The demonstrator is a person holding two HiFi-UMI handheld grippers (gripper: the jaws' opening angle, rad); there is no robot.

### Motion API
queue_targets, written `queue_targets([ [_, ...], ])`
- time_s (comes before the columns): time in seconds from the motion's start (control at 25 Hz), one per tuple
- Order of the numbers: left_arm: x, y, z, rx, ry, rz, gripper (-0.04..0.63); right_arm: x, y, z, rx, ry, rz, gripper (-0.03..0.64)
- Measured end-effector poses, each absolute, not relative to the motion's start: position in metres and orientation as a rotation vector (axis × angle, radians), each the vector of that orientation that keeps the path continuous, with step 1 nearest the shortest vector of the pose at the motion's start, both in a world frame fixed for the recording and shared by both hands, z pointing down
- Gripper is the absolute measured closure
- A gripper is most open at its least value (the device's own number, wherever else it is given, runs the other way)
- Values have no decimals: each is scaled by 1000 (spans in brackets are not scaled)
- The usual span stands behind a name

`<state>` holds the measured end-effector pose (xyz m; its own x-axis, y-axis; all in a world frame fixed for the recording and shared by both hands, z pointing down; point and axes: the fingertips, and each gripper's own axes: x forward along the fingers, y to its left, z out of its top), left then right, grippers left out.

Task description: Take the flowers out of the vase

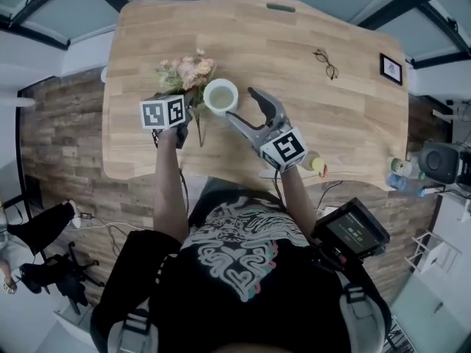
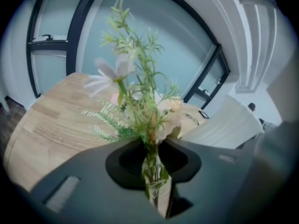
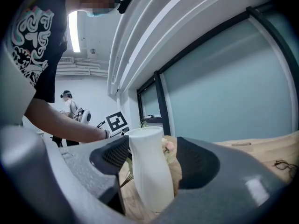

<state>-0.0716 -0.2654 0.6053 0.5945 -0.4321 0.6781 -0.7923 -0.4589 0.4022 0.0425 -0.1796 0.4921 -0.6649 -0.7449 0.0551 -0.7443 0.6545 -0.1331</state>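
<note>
A white vase (image 1: 221, 96) stands upright on the wooden table (image 1: 338, 116). My right gripper (image 1: 240, 104) holds it from the right, jaws wide apart and set against its sides; the vase (image 3: 150, 171) fills the gap in the right gripper view. The bunch of pink flowers with green sprigs (image 1: 188, 70) is outside the vase, just left of it, low over the table. My left gripper (image 1: 185, 115) is shut on the flower stems (image 2: 152, 169), and the blossoms (image 2: 135, 97) stick out beyond the jaws. The stem ends (image 1: 200, 132) trail toward the near edge.
A pair of glasses (image 1: 325, 63) and a small black frame (image 1: 391, 68) lie at the far right of the table. Bottles (image 1: 403, 182) and a yellow-topped item (image 1: 316, 164) sit near the right front edge. Another person (image 3: 70, 107) stands in the room behind.
</note>
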Motion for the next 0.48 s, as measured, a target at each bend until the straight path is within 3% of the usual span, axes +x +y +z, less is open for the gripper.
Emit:
queue_targets([
  [0.24, -72, -265, 618, 2069, -1009, 626, 514, 45, -179, 492, -1286, 2837, -284, 298],
  [0.48, -70, -262, 623, 2048, -995, 584, 454, 47, -178, 497, -1285, 2810, -311, 298],
])
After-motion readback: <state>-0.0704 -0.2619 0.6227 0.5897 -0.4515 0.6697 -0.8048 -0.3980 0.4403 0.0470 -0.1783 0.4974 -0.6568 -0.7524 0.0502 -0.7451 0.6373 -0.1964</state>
